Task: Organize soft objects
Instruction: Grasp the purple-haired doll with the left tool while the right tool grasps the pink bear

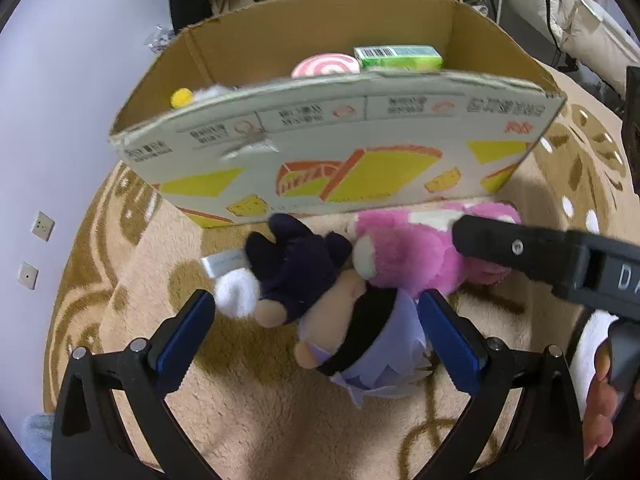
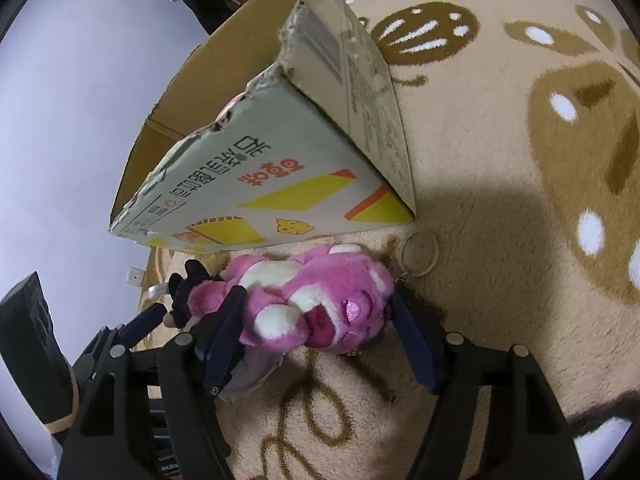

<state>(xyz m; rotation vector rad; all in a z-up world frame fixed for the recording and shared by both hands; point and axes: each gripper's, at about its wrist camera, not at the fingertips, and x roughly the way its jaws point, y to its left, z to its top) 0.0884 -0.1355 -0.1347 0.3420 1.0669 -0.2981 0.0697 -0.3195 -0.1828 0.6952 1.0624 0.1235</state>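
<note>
- Cardboard box, printed with yellow and orange shapes, stands open-topped on a beige-and-brown patterned carpet, its near wall facing both cameras.
- Inside the box, over the near rim: a pink-and-white swirl toy, a green packet at the far right, and a white plush with a yellow pompom at the left.
- Just in front of the box's near wall, a pink plush bear lies on the carpet, touching a dark-clothed doll on its left.
- The doll, with navy outfit, black band across its face and pale lilac hair, lies between the blue pads of the left hand-held gripper; the jaws stand wide apart, the right pad just beside the doll's head, the left pad clear of it, nothing gripped.
- The right hand-held gripper straddles the pink bear with its jaws open; the left finger appears to press against the fur, the right finger sits by the bear's head, with no squeeze evident.
- A metal key ring attached at the bear's right end rests on the carpet near the box's corner.
- From the left wrist view, the right hand-held gripper's black finger reaches in from the right onto the bear.
</note>
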